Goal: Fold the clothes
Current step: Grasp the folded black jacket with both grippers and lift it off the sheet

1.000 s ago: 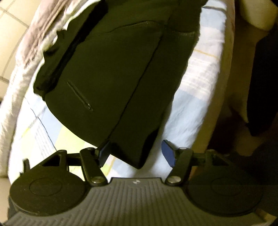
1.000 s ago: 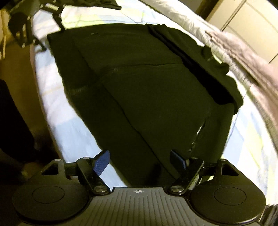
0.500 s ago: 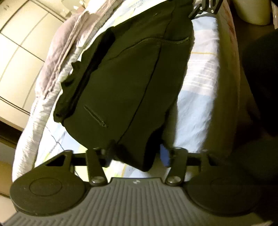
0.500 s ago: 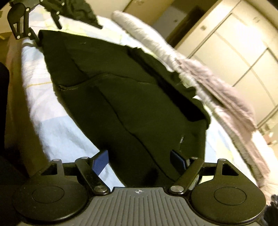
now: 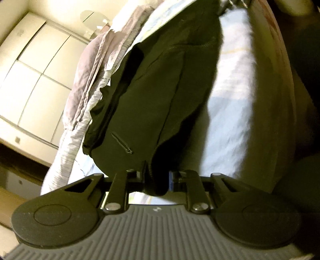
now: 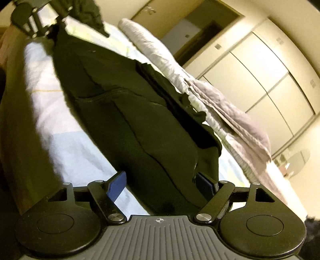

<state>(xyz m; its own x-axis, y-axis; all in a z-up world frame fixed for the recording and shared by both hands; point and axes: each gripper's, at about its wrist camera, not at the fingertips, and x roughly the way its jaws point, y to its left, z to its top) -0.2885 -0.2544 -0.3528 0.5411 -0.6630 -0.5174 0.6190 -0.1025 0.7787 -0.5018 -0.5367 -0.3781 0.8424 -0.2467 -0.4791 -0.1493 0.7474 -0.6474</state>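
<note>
Closed since earlier, left gripper (image 5: pixel 157 178) clamping dark green zip jacket (image 5: pixel 160 96) hem at lower centre; right gripper (image 6: pixel 160 183) spread; folding midway, judging by lifted edge.

Bed (image 5: pixel 236 84): pale blue checked sheet (image 6: pixel 66 152). Grey quilt (image 6: pixel 226 104) bunched along far edge. Cream wardrobe (image 6: pixel 266 76) beyond. Dark cloth heap (image 6: pixel 88 14) at far corner.

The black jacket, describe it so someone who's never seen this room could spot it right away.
Find the bed with its pale checked sheet, in front of the cream wardrobe. The jacket lies spread along it, beside a rumpled grey blanket. It's the only large black garment, with a zipped pocket.
</note>
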